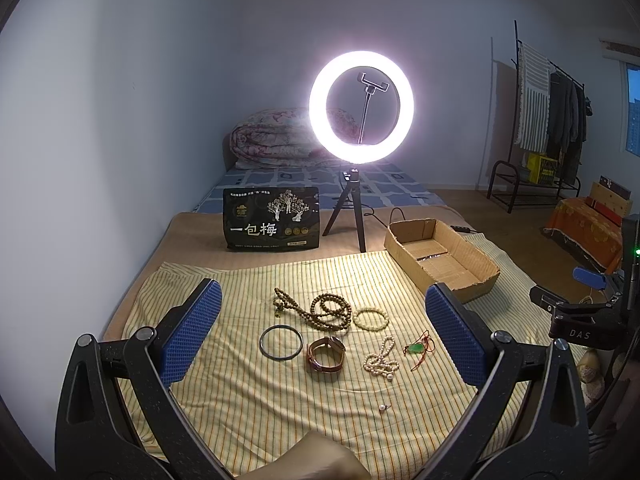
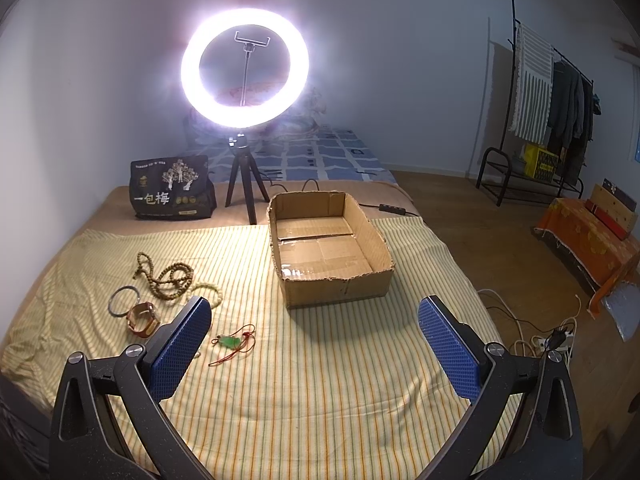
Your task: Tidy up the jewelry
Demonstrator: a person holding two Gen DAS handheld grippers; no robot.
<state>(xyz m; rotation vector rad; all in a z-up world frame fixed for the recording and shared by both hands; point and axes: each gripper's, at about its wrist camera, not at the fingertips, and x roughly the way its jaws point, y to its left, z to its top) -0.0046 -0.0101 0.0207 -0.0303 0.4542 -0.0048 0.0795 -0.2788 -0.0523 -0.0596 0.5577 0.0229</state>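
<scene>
Jewelry lies on a yellow striped cloth (image 1: 240, 400): a long wooden bead strand (image 1: 316, 310), a pale bead bracelet (image 1: 371, 318), a metal bangle (image 1: 281, 342), a brown-strap watch (image 1: 326, 354), a pearl strand (image 1: 382, 360), a green pendant on red cord (image 1: 416, 348) and a small pearl earring (image 1: 384, 408). An empty cardboard box (image 2: 328, 248) stands beyond them, to the right. My left gripper (image 1: 324, 336) is open above the jewelry. My right gripper (image 2: 316, 344) is open, empty, in front of the box, with the pendant (image 2: 230, 342) by its left finger.
A lit ring light on a tripod (image 1: 360, 108) and a black snack bag (image 1: 272, 220) stand behind the cloth. A folded quilt (image 1: 276, 136) lies at the bed's far end. A clothes rack (image 2: 552, 100), an orange-covered box (image 2: 588, 236) and floor cables (image 2: 532, 332) are at right.
</scene>
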